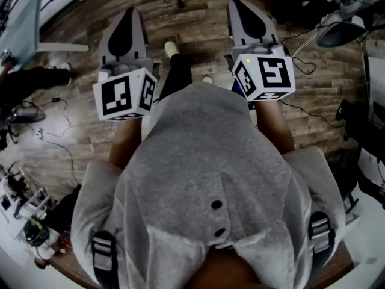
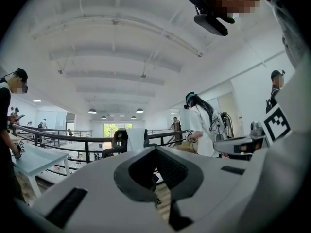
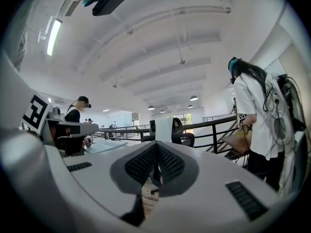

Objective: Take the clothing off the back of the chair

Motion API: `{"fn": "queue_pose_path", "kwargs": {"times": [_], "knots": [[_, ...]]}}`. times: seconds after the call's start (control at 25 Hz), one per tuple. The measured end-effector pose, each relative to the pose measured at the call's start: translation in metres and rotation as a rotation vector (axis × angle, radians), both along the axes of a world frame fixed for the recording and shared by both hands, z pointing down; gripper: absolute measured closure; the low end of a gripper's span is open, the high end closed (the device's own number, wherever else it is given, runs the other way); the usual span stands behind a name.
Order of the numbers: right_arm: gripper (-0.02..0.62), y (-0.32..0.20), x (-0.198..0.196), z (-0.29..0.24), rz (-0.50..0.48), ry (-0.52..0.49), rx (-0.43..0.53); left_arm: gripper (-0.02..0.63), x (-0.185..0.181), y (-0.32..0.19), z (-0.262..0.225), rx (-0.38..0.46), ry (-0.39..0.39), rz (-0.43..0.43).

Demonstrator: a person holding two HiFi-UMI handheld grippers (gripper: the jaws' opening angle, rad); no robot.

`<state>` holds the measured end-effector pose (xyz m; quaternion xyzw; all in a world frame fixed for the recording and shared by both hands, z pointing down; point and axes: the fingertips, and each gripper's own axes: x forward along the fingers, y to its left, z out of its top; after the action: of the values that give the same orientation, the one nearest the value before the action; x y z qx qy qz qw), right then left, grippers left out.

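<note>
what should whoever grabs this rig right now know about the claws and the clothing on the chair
Left claw: shut, empty.
Right claw: shut, empty.
Both are held out level, facing the chair.
White clothing: draped on the back of the black chair, well ahead of both claws and untouched.
Done: nothing yet.
Left: walk up, open a claw, grip the clothing and lift it off the chair back.

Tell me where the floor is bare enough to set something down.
Bare wood floor lies ahead of the shoes, between the left gripper and right gripper, and again left of the left gripper. Crowded: a lamp and cables at right, more cables and desk clutter at lower left.
</note>
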<state>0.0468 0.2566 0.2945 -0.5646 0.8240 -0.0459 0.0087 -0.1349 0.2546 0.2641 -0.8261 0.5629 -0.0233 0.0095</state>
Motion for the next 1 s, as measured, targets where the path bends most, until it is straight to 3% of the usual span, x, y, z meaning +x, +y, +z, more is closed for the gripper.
{"fn": "queue_pose_path", "kwargs": {"times": [0.28,0.68,1.0], "knots": [[0.581,-0.016,-0.002,-0.004,-0.001,0.023,0.014,0.594,0.005,-0.016,-0.005,0.032,0.013,0.021],[0.581,-0.065,-0.006,-0.005,0.03,0.034,0.009,0.594,-0.007,-0.066,-0.001,0.026,0.023,0.023],[0.581,-0.101,-0.025,0.003,-0.005,0.065,-0.003,0.594,-0.019,-0.104,0.007,0.005,0.021,0.013]]}}
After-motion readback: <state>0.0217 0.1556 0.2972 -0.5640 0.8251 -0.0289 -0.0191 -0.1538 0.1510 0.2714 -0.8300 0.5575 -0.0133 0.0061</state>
